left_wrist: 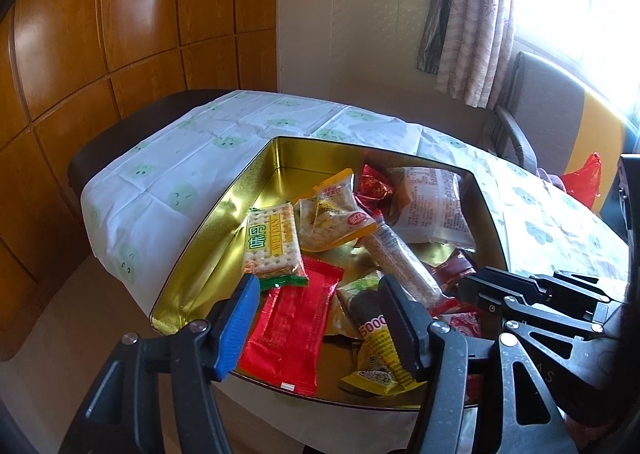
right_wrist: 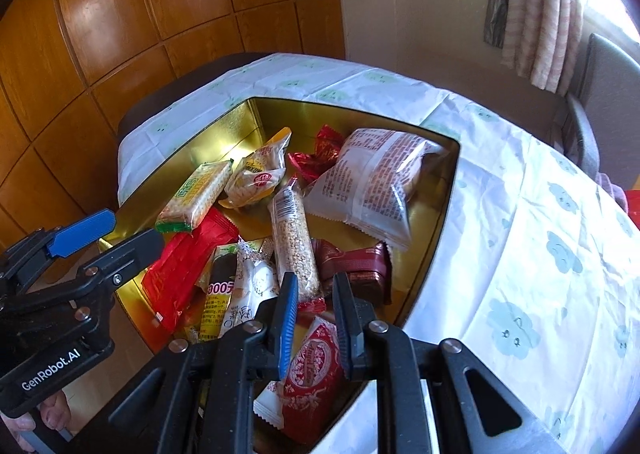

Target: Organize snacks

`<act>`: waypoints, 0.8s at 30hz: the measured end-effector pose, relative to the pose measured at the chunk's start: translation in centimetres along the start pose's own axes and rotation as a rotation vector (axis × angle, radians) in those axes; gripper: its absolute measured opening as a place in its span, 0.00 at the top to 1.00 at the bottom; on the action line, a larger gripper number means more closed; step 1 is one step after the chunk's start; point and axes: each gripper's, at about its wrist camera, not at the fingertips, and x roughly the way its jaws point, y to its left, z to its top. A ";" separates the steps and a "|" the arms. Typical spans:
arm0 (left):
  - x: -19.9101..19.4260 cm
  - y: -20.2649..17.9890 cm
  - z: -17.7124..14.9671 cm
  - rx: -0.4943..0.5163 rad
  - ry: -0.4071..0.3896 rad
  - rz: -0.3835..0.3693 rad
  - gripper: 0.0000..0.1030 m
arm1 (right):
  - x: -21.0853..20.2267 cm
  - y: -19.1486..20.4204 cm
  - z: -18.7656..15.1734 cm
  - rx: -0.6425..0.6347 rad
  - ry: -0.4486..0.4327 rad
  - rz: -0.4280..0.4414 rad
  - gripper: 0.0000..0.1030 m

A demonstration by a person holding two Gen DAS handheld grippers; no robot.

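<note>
Nearest our right tool (right_wrist: 316, 302), jaws narrow and empty, lies a red-and-white patterned packet (right_wrist: 314, 364) at lower centre; our left tool (left_wrist: 320, 294) gapes wide, empty, above a glossy red wrapper (left_wrist: 294, 328). We judge one flat, crinkly pack should be pinched by its sealed edge. Snacks fill the gold tin (right_wrist: 256, 122), centre frame, on the counter (right_wrist: 520, 214).

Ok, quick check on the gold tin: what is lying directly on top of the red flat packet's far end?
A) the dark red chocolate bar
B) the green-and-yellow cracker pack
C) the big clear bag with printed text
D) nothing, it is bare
B: in the left wrist view the cracker pack rests with its near end overlapping the far end of the red flat packet inside the gold tin; the right wrist view shows the same overlap.
</note>
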 end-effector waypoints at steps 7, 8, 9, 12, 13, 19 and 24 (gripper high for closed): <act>-0.8 -0.9 -0.1 0.019 -0.023 -0.004 0.33 | -2.6 -0.3 -1.3 0.044 -0.084 -0.085 0.78; -0.9 -1.0 -0.1 0.021 -0.025 -0.004 0.31 | -3.1 -0.4 -1.6 0.058 -0.097 -0.097 0.77; -1.1 -1.1 -0.1 0.021 -0.027 -0.005 0.31 | -3.5 -0.5 -1.8 0.072 -0.110 -0.110 0.74; -1.6 -1.4 -0.2 0.024 -0.039 -0.008 0.29 | -4.9 -1.2 -3.0 0.116 -0.135 -0.158 0.72; -1.8 -1.5 -0.2 0.025 -0.044 -0.006 0.25 | -5.3 -1.3 -3.4 0.126 -0.144 -0.174 0.72; -2.9 -2.5 -1.0 0.049 -0.063 -0.014 0.17 | -7.0 -2.1 -5.4 0.164 -0.177 -0.241 0.67; -3.4 -3.5 -1.4 0.071 -0.070 -0.037 0.10 | -7.9 -2.7 -6.4 0.191 -0.197 -0.275 0.65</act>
